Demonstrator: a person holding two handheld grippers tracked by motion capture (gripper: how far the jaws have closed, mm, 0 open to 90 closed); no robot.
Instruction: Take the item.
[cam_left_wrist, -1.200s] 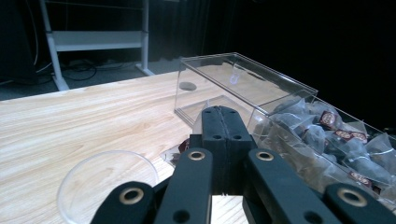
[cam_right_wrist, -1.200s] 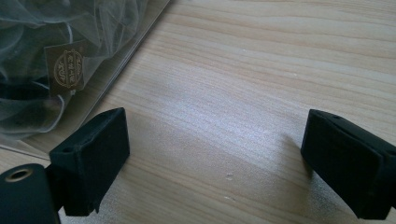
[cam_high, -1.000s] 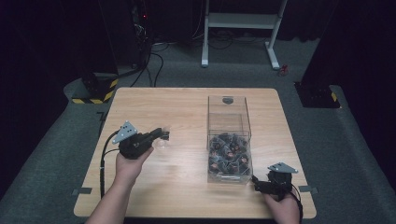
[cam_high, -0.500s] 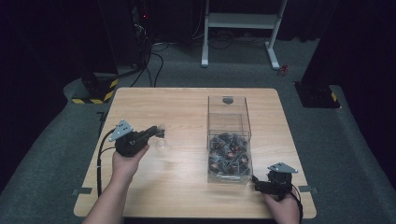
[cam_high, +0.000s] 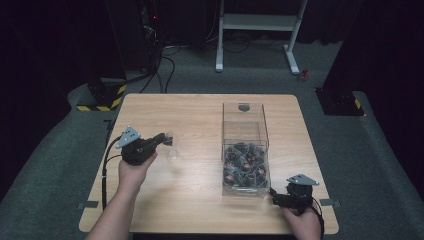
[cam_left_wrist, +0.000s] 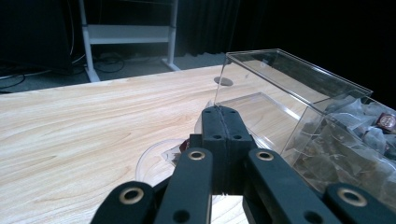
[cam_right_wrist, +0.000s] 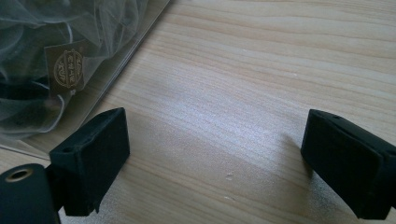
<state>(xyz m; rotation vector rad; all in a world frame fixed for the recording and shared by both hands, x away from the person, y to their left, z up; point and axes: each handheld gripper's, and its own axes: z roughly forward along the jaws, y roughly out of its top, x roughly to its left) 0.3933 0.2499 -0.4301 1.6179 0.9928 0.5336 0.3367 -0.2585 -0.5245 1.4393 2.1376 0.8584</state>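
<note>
A clear plastic box (cam_high: 244, 125) stands right of the table's centre, with several mesh tea bags (cam_high: 245, 162) piled in its near end. My left gripper (cam_high: 166, 138) hovers left of the box, pointing at it. Its jaws are pressed together, and I see nothing between them in the left gripper view (cam_left_wrist: 225, 122). A small clear cup (cam_high: 173, 153) sits just under its tips, with a dark tag (cam_left_wrist: 180, 149) inside its rim (cam_left_wrist: 148, 161). My right gripper (cam_high: 274, 194) rests at the box's near right corner, its jaws wide apart over bare wood (cam_right_wrist: 215, 158).
The wooden table (cam_high: 190, 115) has a round grommet hole (cam_high: 244, 106) behind the box. In the right gripper view, bagged tea with a brown label (cam_right_wrist: 65, 67) presses against the box wall. A white desk frame (cam_high: 260, 22) and cables lie on the floor beyond.
My left gripper has drifted a little to the left, away from the box, still shut. The right gripper has stayed put.
</note>
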